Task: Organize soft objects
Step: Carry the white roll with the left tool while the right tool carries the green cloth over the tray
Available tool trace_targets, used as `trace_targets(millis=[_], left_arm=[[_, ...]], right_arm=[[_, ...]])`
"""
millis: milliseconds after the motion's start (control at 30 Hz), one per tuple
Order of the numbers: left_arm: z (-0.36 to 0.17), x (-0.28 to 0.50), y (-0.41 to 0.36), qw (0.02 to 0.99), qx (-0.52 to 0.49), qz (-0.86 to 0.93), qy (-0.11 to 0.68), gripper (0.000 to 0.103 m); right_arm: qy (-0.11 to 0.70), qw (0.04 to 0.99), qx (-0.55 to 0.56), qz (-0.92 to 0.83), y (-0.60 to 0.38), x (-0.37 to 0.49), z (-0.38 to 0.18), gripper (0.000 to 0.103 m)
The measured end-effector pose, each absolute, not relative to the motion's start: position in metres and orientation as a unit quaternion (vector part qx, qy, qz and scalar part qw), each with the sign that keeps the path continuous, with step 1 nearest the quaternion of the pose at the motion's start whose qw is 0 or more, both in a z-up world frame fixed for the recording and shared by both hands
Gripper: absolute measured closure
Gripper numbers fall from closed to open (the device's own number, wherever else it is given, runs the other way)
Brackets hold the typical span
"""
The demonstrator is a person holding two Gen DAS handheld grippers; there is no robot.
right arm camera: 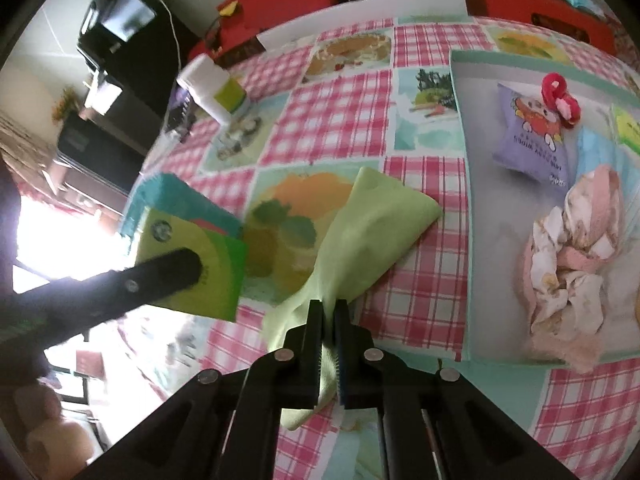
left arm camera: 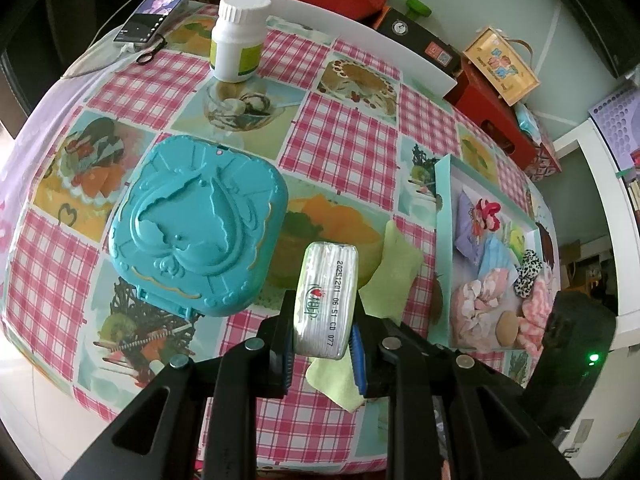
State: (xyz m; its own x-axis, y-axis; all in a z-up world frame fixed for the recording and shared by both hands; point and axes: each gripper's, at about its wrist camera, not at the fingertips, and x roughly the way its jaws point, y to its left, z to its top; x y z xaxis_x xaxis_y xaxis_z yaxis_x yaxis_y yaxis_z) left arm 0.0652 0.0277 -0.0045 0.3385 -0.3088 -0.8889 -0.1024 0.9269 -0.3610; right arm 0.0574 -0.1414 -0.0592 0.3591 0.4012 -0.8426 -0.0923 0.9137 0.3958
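My left gripper (left arm camera: 323, 312) is shut on a small tissue pack (left arm camera: 326, 300), white edge-on with a green face (right arm camera: 192, 264), held above the checked tablecloth. My right gripper (right arm camera: 330, 312) is shut on a light green cloth (right arm camera: 372, 220), lifting its near end while the far end lies on the table; it also shows in the left wrist view (left arm camera: 394, 272) under and right of the pack. A teal-rimmed tray (right arm camera: 460, 128) on the right holds soft things: a purple wipes pack (right arm camera: 528, 140), a red hair clip (right arm camera: 560, 98), a pink and white scrunchie (right arm camera: 572, 256).
A closed teal plastic case (left arm camera: 196, 224) lies left of centre. A white pill bottle (left arm camera: 238, 36) stands at the back, a phone (left arm camera: 156, 10) behind it. Red boxes (left arm camera: 492, 116) and a small wooden bag (left arm camera: 502, 64) crowd the table's far edge.
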Motion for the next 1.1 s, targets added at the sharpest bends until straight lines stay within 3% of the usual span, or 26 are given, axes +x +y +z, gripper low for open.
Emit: trace_targets(millis=[600,1100], left_arm=[[0.036,0.073,0.009,0.822,-0.165,-0.091,0.537,0.079],[0.075,0.087,-0.09,0.834,-0.109,-0.202,0.502,0.079]], right_arm=[[0.471,0.843,0.198,0.167,-0.181,0.059,-0.006,0.097],[0.413,0.892,0.183,0.027,-0.297,0.041,0.046,0.097]])
